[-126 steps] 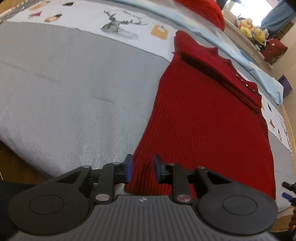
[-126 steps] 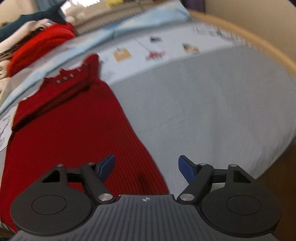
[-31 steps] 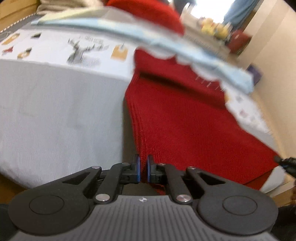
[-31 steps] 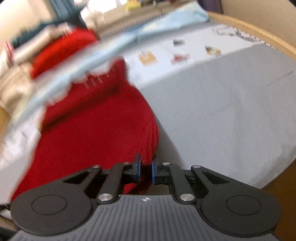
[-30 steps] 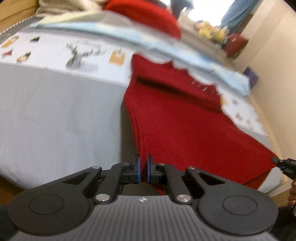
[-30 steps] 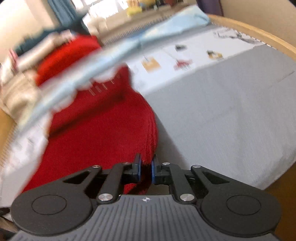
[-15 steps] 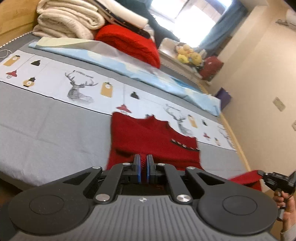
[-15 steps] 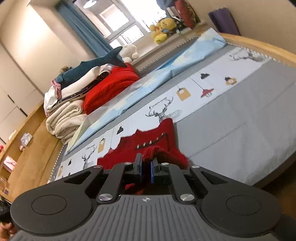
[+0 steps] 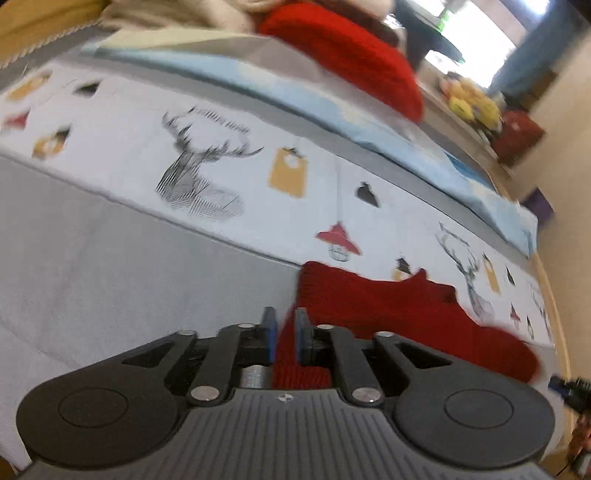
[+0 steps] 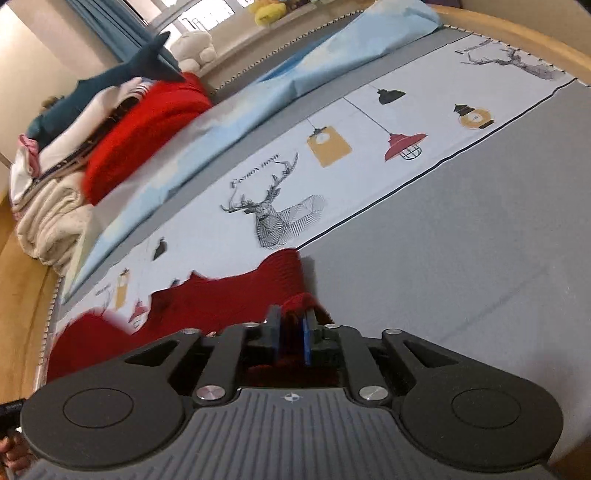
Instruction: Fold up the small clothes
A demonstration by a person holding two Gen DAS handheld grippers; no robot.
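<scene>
Soft daylight enters from the bright, overexposed far window, washing it white. Both fisheye views bend strongly at their edges. Motion blur smears the left view, especially the far red knitted blanket.

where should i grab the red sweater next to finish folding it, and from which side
Take the red sweater by its near folded edge, one gripper at each corner, coming in low from the bed's near side. It lies flat, folded once, with its collar end toward the deer print, so the near edge is the free, reachable one. Both grippers are opening there, knit between them.
</scene>
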